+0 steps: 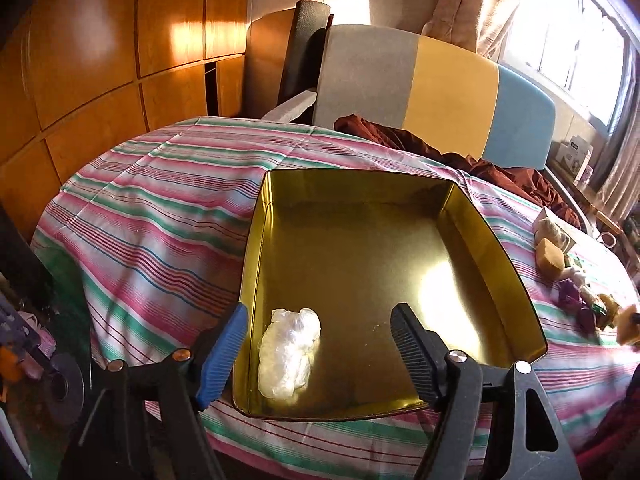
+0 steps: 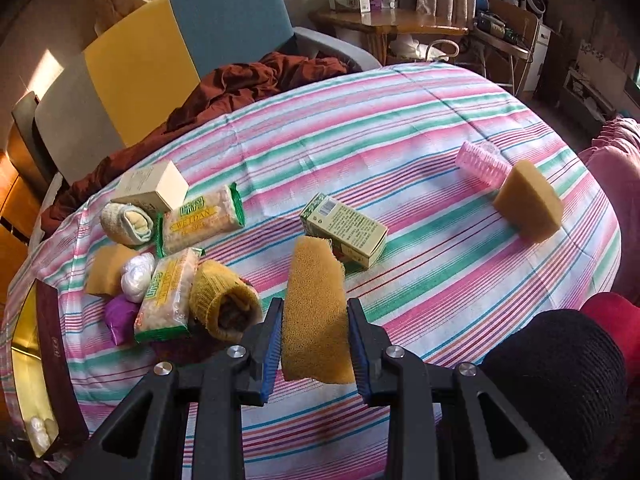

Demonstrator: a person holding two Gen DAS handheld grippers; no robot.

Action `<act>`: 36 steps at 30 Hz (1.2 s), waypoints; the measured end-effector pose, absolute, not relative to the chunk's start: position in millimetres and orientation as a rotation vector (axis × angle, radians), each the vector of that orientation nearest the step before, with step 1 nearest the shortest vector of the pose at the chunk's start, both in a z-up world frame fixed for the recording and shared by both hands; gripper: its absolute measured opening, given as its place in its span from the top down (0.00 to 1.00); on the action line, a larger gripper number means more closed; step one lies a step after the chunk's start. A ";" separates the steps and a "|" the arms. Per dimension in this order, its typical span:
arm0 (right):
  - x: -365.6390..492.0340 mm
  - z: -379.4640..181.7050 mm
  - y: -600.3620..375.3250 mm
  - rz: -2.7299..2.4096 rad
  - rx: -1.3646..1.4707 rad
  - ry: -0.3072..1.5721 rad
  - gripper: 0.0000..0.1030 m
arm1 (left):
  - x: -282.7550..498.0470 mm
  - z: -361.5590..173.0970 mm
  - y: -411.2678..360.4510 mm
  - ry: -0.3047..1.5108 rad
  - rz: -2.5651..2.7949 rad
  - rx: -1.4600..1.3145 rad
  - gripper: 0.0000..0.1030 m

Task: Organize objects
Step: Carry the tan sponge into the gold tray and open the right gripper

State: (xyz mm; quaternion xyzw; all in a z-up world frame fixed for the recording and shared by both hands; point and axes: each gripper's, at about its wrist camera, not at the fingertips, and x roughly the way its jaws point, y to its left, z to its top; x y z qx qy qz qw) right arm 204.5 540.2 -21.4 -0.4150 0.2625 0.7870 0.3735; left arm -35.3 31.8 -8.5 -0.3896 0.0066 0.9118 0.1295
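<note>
A gold tin box (image 1: 360,184) lies open on the striped table. A white plastic bundle (image 1: 290,352) rests in its near left corner. My left gripper (image 1: 320,344) is open and empty over the box's near edge. My right gripper (image 2: 314,340) is shut on a yellow sponge (image 2: 314,312) and holds it above the cloth. The box shows at the left edge of the right wrist view (image 2: 24,344). Left of the sponge lie a rolled yellow sock (image 2: 224,304), two snack packets (image 2: 168,292), a purple bundle (image 2: 120,316) and a white bundle (image 2: 136,276).
A green carton (image 2: 348,228) lies just beyond the held sponge. Another sponge (image 2: 528,204) and a pink roller (image 2: 480,164) lie at the far right. A white box (image 2: 156,188), a rolled sock (image 2: 126,220), a chair (image 2: 168,52) with brown cloth (image 2: 240,84) stand behind.
</note>
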 end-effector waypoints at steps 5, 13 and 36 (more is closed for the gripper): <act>187.7 20.6 505.5 2.130 -0.966 0.511 0.71 | -32.8 -4.2 29.5 0.017 2.660 -1.116 0.26; 88.9 51.5 390.6 2.573 -1.104 0.463 0.71 | -34.1 -6.1 15.5 -0.026 2.673 -1.128 0.25; -99.6 -43.0 124.4 2.883 -1.767 0.607 0.22 | -32.6 -27.7 -48.7 -0.189 2.719 -1.244 0.24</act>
